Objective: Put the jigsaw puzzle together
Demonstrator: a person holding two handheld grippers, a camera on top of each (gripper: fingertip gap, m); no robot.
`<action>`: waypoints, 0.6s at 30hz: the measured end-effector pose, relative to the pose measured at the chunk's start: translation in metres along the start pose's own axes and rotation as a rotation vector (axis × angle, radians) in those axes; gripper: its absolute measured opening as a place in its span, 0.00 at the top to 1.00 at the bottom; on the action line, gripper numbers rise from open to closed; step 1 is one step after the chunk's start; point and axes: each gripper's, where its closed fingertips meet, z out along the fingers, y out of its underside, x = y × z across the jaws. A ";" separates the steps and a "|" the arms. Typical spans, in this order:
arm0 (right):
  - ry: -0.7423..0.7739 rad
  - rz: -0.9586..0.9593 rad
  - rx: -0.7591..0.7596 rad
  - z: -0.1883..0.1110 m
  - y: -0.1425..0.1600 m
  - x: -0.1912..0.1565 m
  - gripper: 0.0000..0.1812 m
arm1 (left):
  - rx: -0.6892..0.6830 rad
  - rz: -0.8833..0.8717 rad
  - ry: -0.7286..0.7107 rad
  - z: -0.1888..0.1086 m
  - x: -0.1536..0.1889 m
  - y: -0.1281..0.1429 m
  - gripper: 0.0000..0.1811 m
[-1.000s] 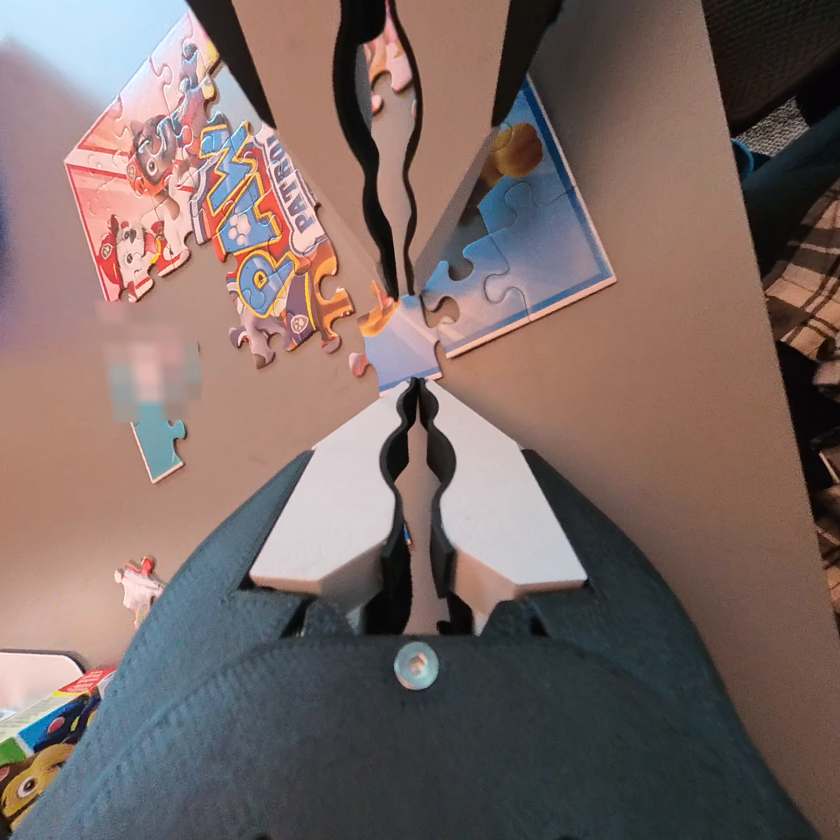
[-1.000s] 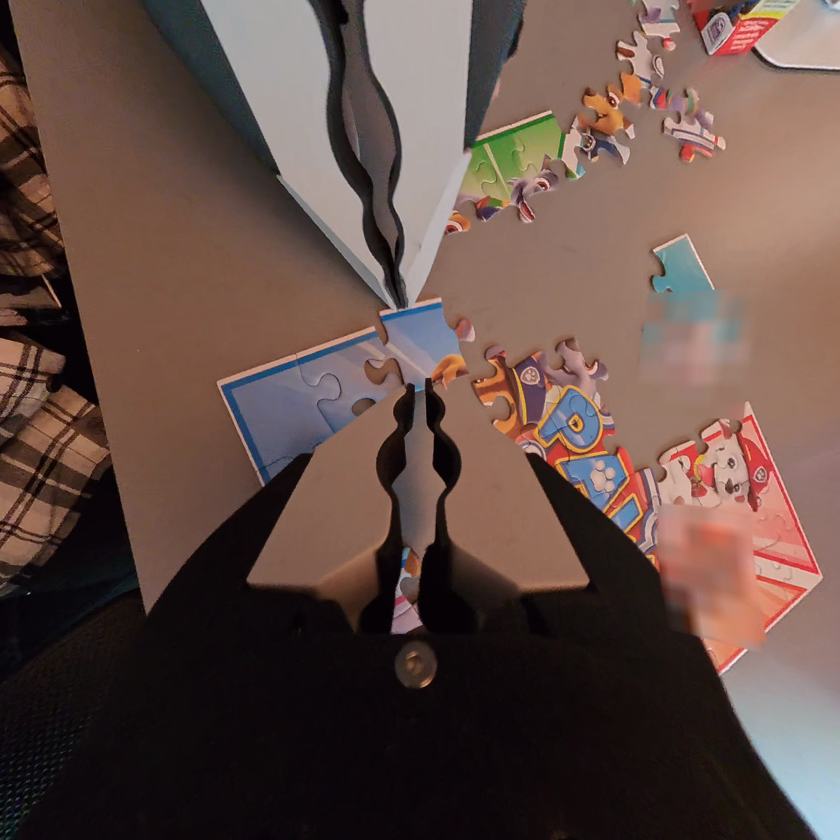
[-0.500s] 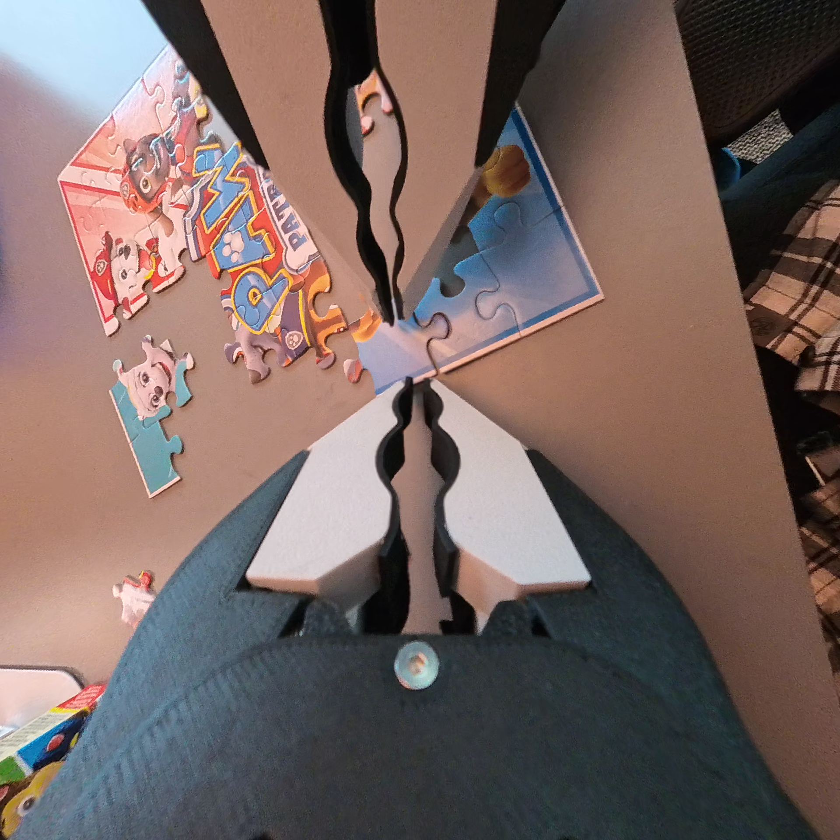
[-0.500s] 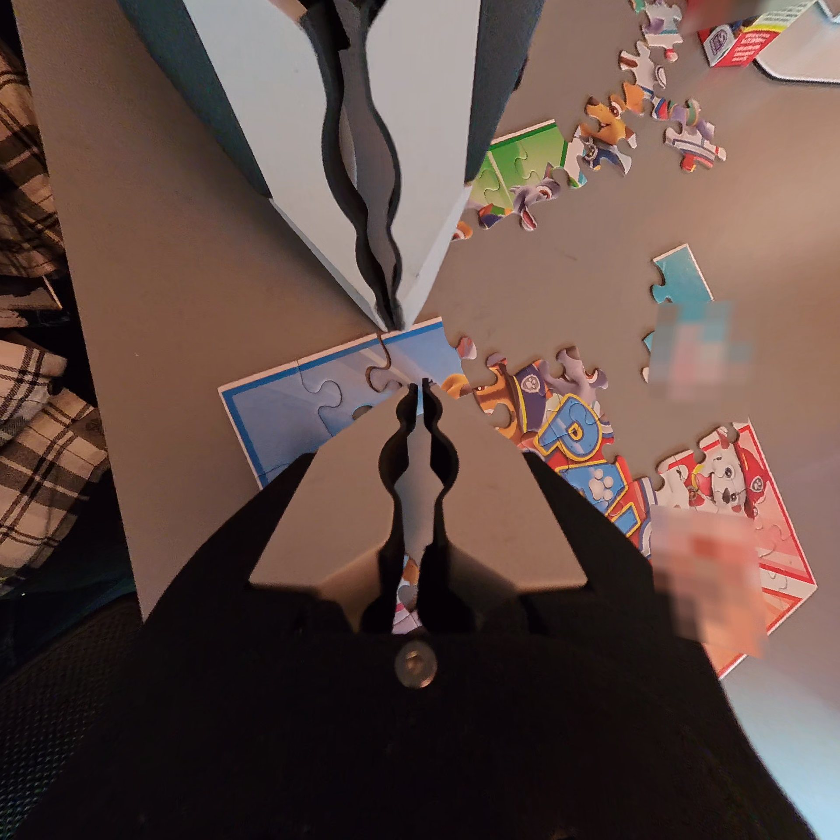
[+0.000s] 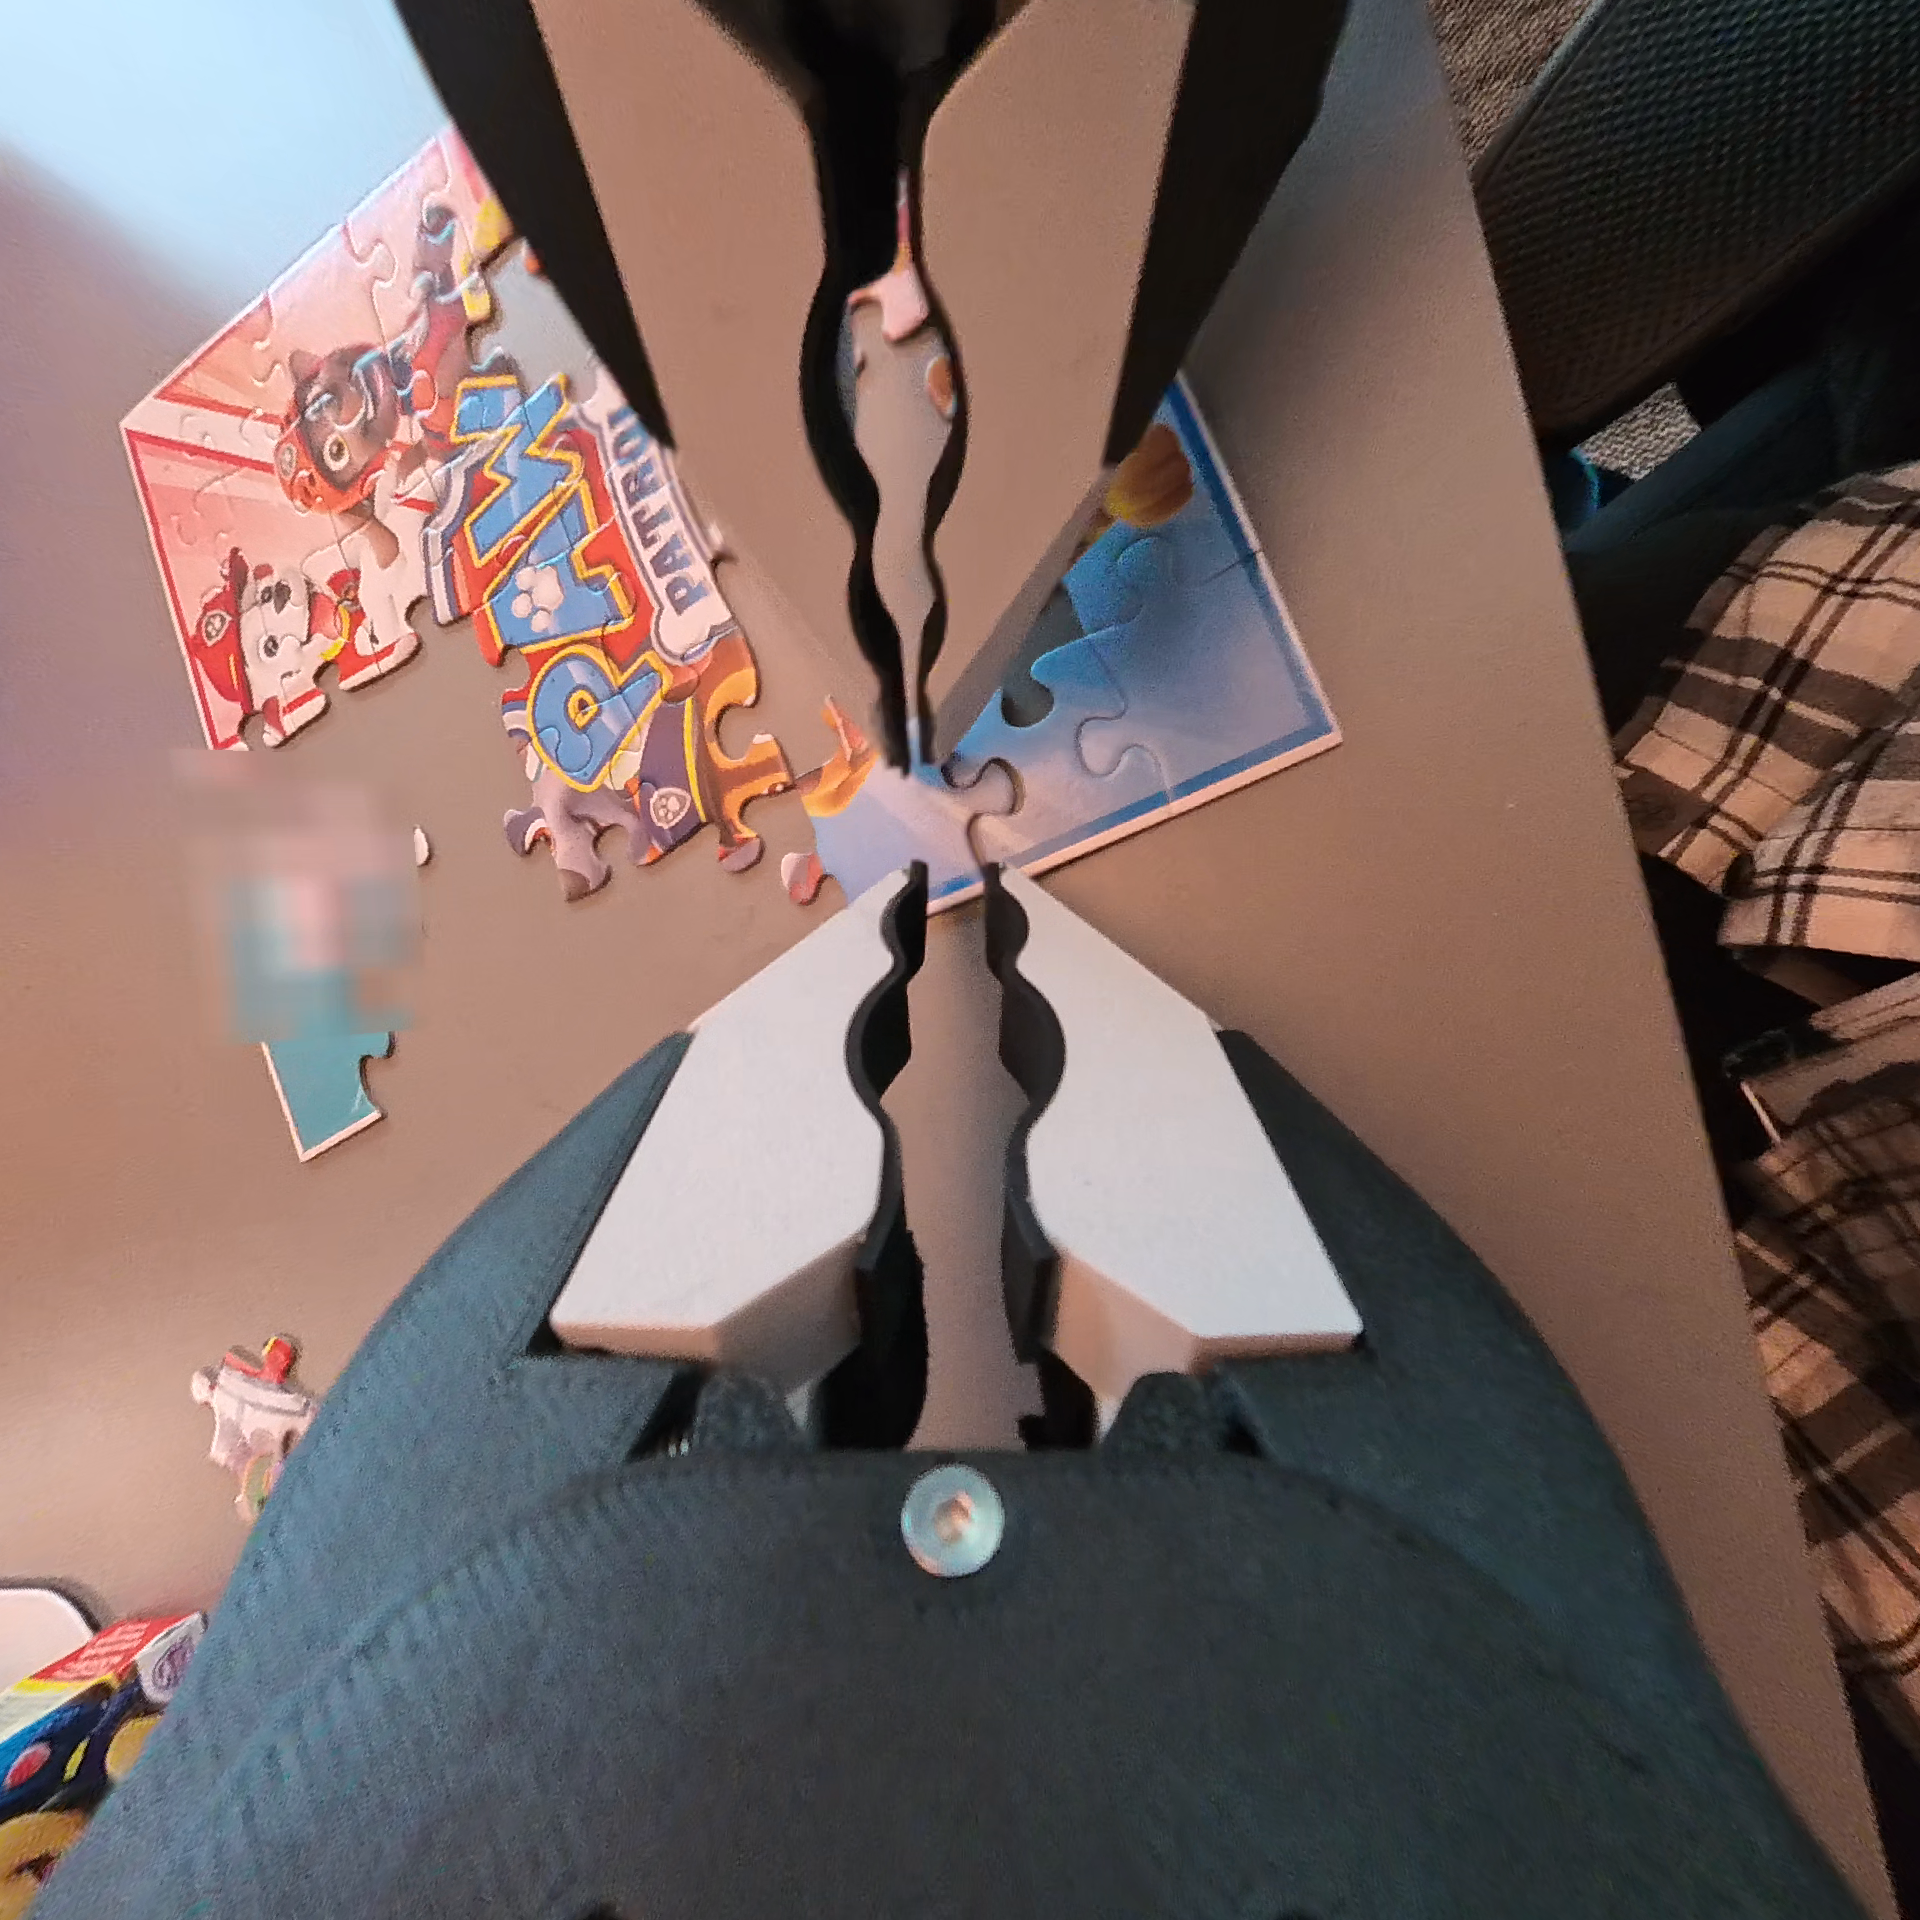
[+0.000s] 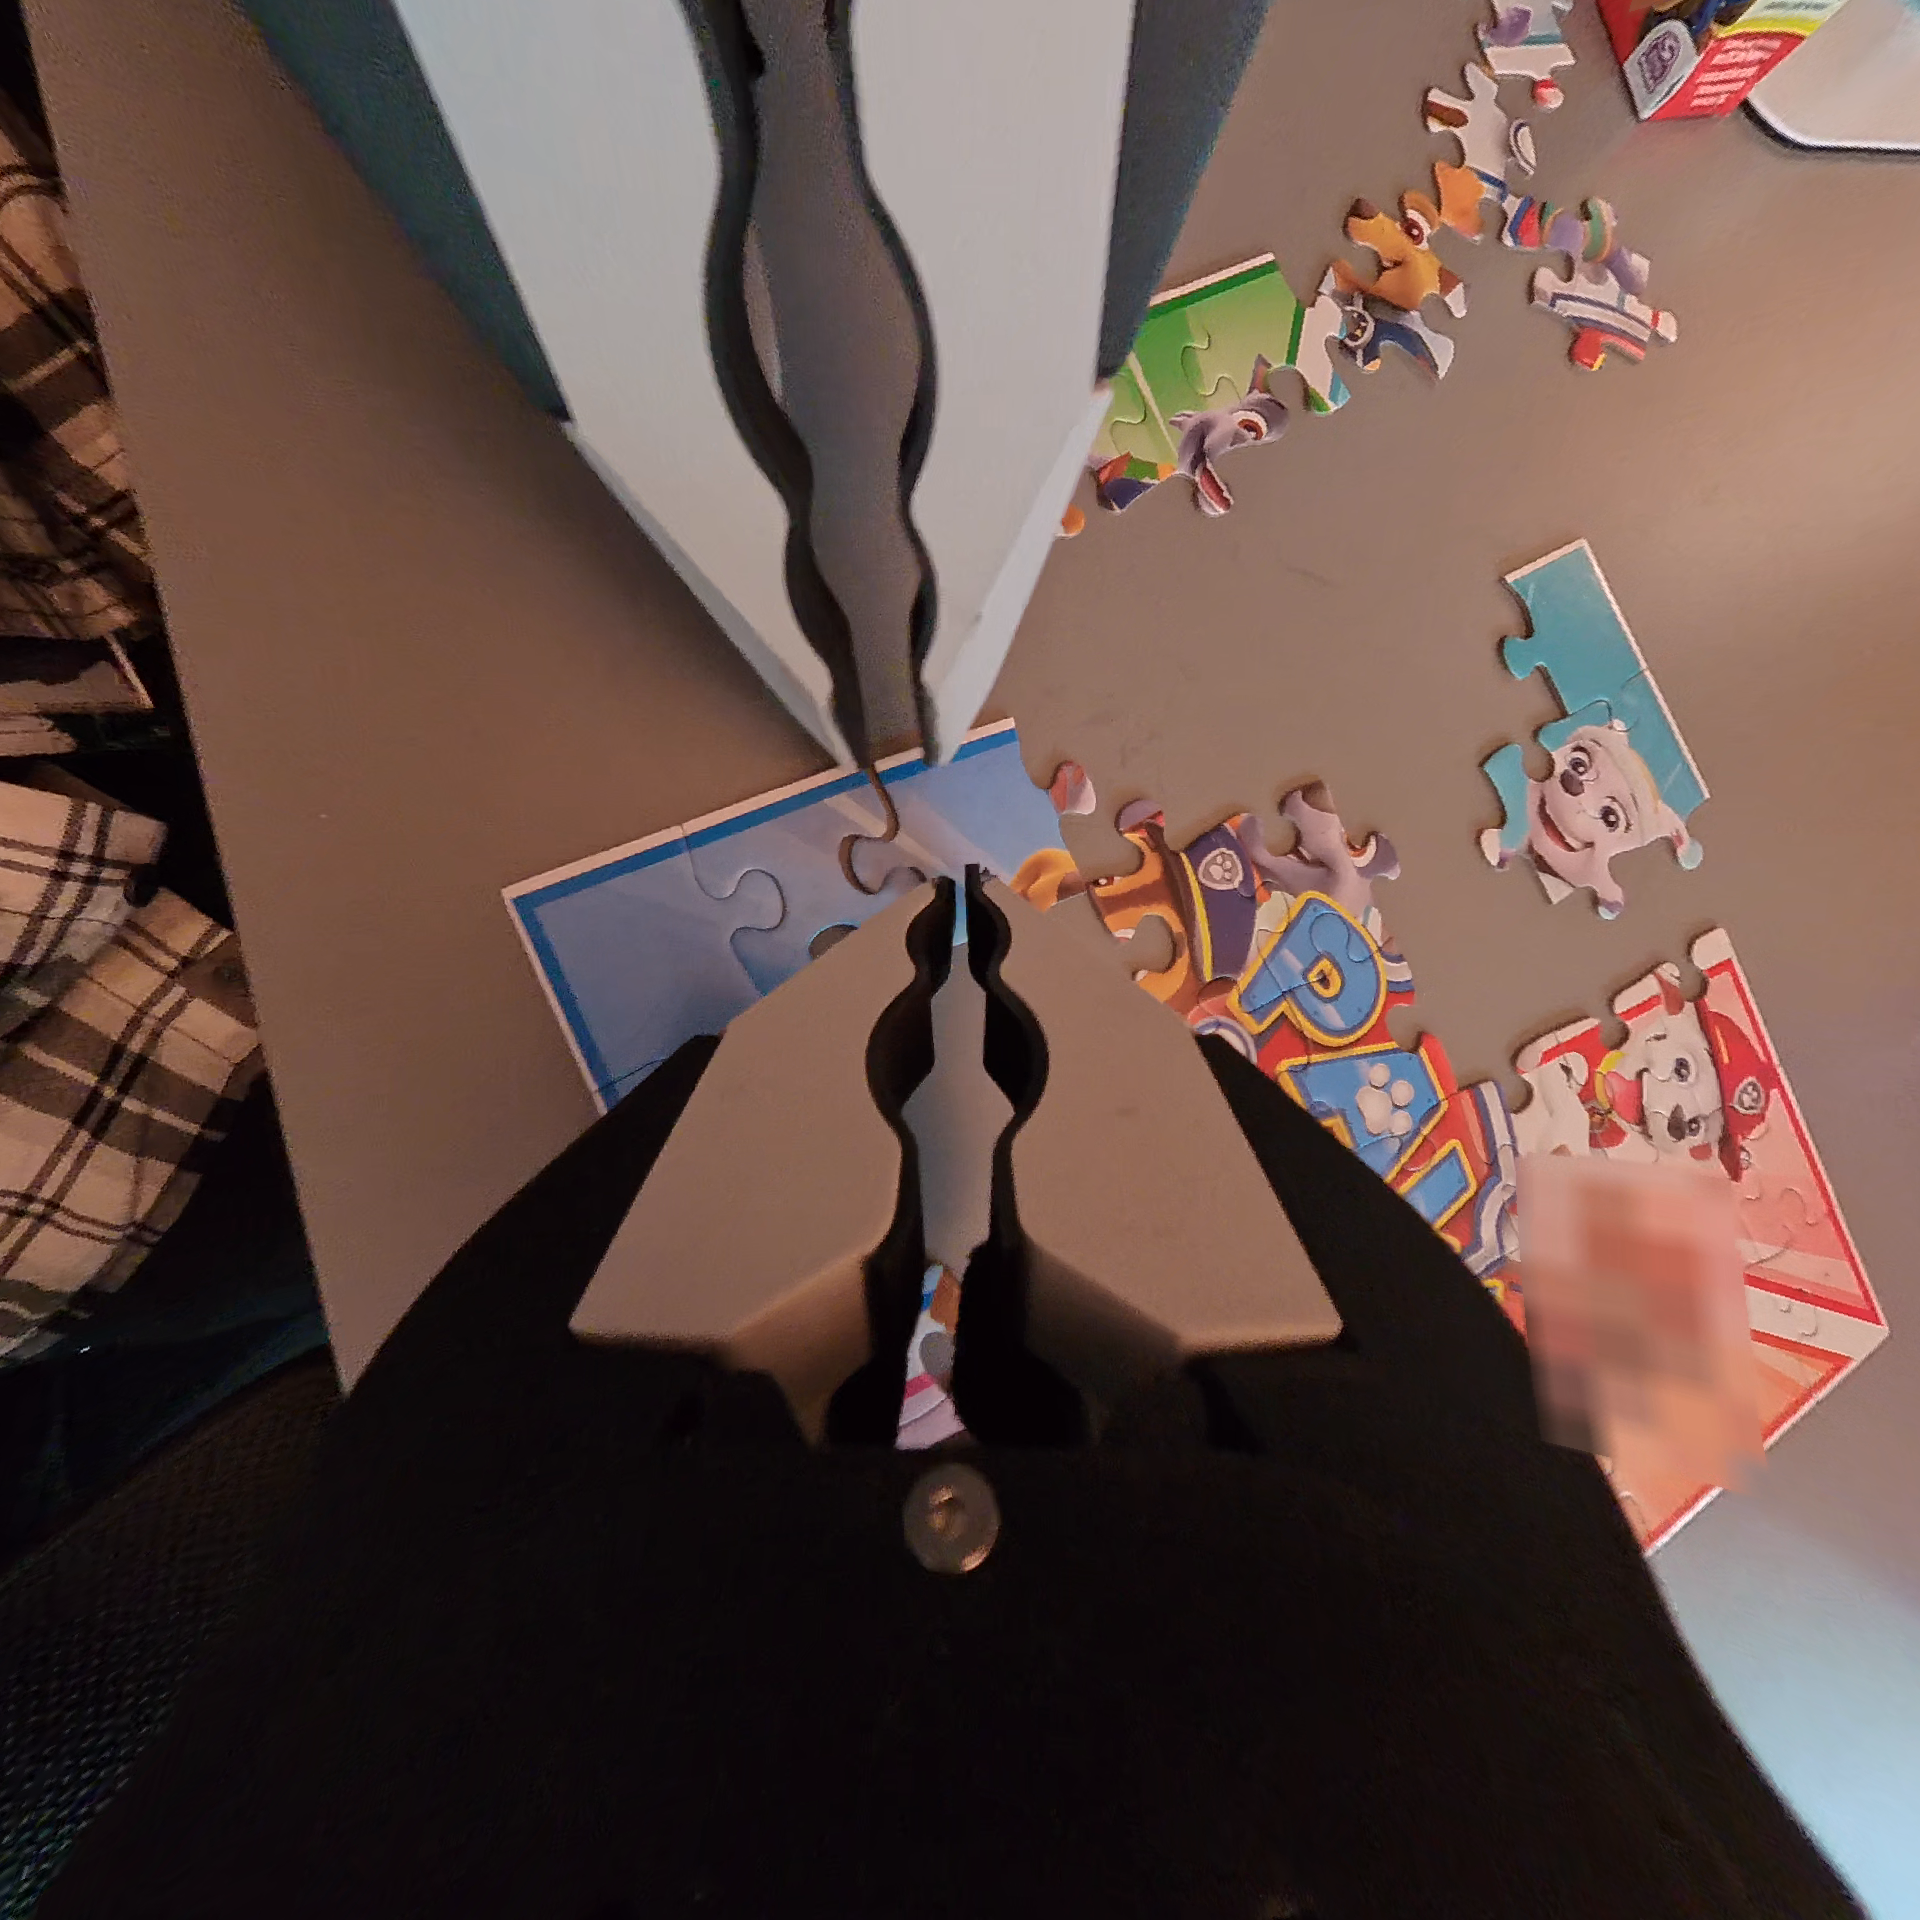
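So right now both grippers are nose to nose over the blue corner section [image 6: 665, 935], pressing a blue piece [image 5: 894, 821] into its edge. In the left wrist view the left gripper [image 5: 954, 883] has its fingers a small gap apart with nothing between them, tips resting at the near edge of that piece. The right gripper [image 6: 958, 883] comes in from 12 o'clock in that view, jaws nearly closed and empty too, tips down on the same piece. Looks to me like the seating step: the knob joint [image 6: 873, 852] seems mostly in, but I can't tell if it's fully flush. Next big chunk is the logo section [image 6: 1320, 997], sitting just beside the blue piece at 3 o'clock in the right wrist view, not joined yet. I'd guess the next move is a firm push down, then sliding that logo chunk over without popping the fresh joint. The green section [image 6: 1205, 353], the teal bit [image 6: 1590, 727] and loose pieces [image 6: 1496, 208] wait out at 1 to 2 o'clock on the table [image 6: 416, 520].
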 end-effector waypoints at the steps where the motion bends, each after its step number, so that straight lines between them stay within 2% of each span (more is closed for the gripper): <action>1: -0.007 0.001 0.001 -0.002 0.000 -0.002 1.00 | -0.014 -0.001 -0.002 0.001 -0.002 0.002 0.94; 7: -0.035 -0.009 0.002 -0.006 0.001 -0.012 1.00 | -0.018 -0.056 0.069 0.005 0.002 0.006 0.96; 13: 0.007 -0.002 -0.009 -0.004 0.004 -0.006 1.00 | -0.022 -0.070 0.084 0.003 0.003 0.006 0.97; 18: 0.025 -0.004 -0.013 -0.003 0.004 -0.005 1.00 | 0.012 -0.116 0.124 -0.003 0.005 0.001 0.87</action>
